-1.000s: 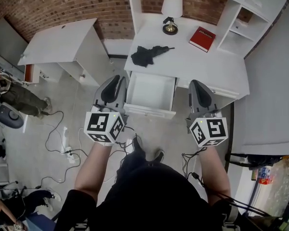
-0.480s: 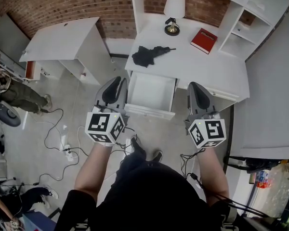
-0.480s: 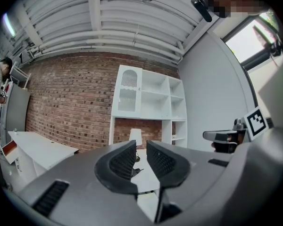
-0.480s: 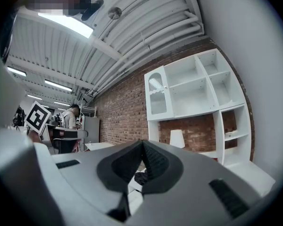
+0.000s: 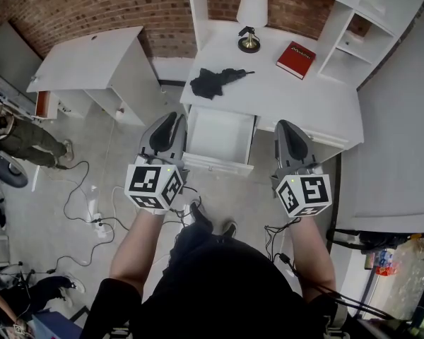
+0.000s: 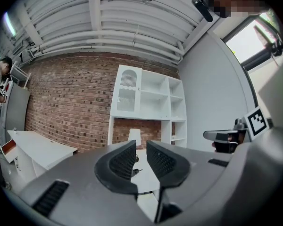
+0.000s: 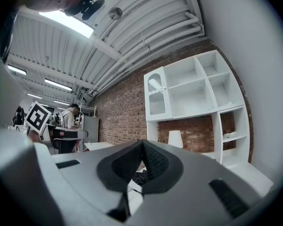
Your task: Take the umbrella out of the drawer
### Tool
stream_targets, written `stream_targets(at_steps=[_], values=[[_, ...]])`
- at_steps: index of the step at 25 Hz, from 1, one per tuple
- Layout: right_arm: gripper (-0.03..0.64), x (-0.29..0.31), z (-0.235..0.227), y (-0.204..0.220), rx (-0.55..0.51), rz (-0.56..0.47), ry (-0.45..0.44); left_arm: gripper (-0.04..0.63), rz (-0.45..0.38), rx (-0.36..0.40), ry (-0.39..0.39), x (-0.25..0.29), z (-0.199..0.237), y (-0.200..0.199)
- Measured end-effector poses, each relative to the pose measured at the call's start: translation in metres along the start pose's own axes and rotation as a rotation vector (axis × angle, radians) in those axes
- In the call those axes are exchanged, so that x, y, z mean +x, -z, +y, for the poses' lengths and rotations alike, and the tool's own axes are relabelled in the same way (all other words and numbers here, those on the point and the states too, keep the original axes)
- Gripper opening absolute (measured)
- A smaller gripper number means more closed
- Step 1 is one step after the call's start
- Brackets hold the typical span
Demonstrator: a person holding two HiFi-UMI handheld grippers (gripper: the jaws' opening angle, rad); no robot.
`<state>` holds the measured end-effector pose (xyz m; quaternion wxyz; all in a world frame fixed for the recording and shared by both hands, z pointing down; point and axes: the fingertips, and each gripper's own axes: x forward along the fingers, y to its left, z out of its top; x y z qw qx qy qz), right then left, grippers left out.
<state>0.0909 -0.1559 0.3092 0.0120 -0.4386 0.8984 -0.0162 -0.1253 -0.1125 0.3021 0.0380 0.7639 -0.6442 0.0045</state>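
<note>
**Operator:** State the tool condition.

**Checker:** The left gripper [image 6: 141, 145] has its jaws a narrow gap apart with nothing between them. The right gripper [image 7: 142, 144] is clenched, pad against pad, and empty. Both are held level in front of the desk [image 5: 304, 101].

**Operator:** Where is the umbrella?

**Checker:** The umbrella [image 5: 218, 80] is on the desk top, just beyond the open drawer [image 5: 217, 162]. The drawer shows only a bare white floor. By my reading the removal is done.

**Operator:** Give its bearing from each tool, in the head view.

**Checker:** It lies at about 1 o'clock from the left gripper and about 10 o'clock from the right. The left gripper is nearer. Its long axis runs roughly 9 to 3 o'clock, along the desk's front edge. The bunched fabric is at the 9 o'clock end and the thin black end is toward 3 o'clock.

**Operator:** What are the edges and clearances?

**Checker:** The drawer front juts out between the two grippers, so a reach toward 12 o'clock passes over its rim. The lamp [image 5: 251, 16] stands at 12 o'clock and the red book [image 5: 295, 55] at 2 o'clock. Both are well apart from the umbrella. The desk is bare toward 4 o'clock. Cables [image 5: 85, 196] lie on the floor at 8 o'clock.
</note>
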Motion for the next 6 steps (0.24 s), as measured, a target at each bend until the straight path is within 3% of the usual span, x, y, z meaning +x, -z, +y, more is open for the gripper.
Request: stream_targets(at_steps=[6], values=[[0.0, 0.0029, -0.0045, -0.0032, 0.0, 0.001, -0.002, 0.064, 0.007, 0.002, 0.0, 0.0048, -0.0023, -0.002]])
